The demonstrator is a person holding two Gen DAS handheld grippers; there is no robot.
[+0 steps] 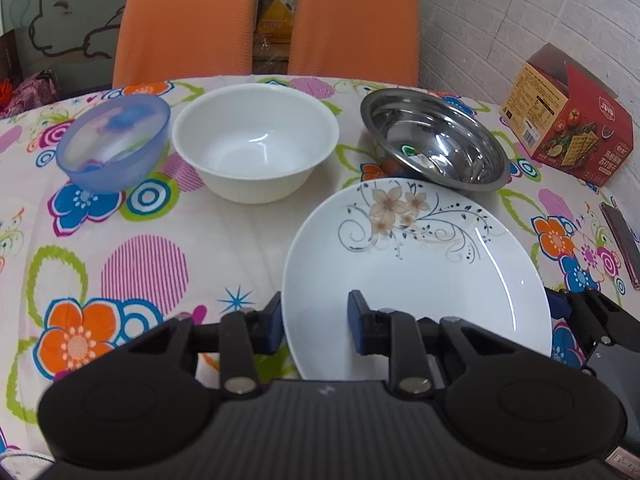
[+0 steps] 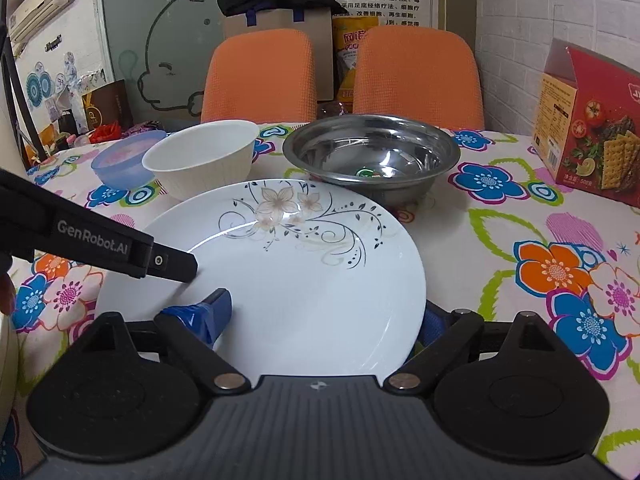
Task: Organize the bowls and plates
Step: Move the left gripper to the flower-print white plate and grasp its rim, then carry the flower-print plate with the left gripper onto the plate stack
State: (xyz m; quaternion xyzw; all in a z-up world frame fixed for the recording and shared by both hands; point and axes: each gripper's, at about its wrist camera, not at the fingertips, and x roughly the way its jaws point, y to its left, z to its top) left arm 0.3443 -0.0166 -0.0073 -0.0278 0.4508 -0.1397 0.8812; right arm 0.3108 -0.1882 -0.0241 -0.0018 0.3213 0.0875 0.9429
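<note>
My left gripper (image 1: 316, 322) straddles the near-left rim of the flowered plate (image 1: 416, 272), one blue pad outside the edge and one over the white face, with a gap between them, so it is spread and not pinching. My right gripper (image 2: 324, 316) does the same at the plate's near-right rim, its pads parted, one above the plate and one below its edge; nothing is gripped yet. The plate lies on the flowered tablecloth (image 1: 120, 240), close in front of the steel bowl (image 1: 436, 140). The white bowl (image 1: 256, 140) and blue bowl (image 1: 114, 142) stand farther left. I judge the glazed rim slippery: closing one side first could tip the plate or slide it into the steel bowl. A shallow bite could let it drop.
</note>
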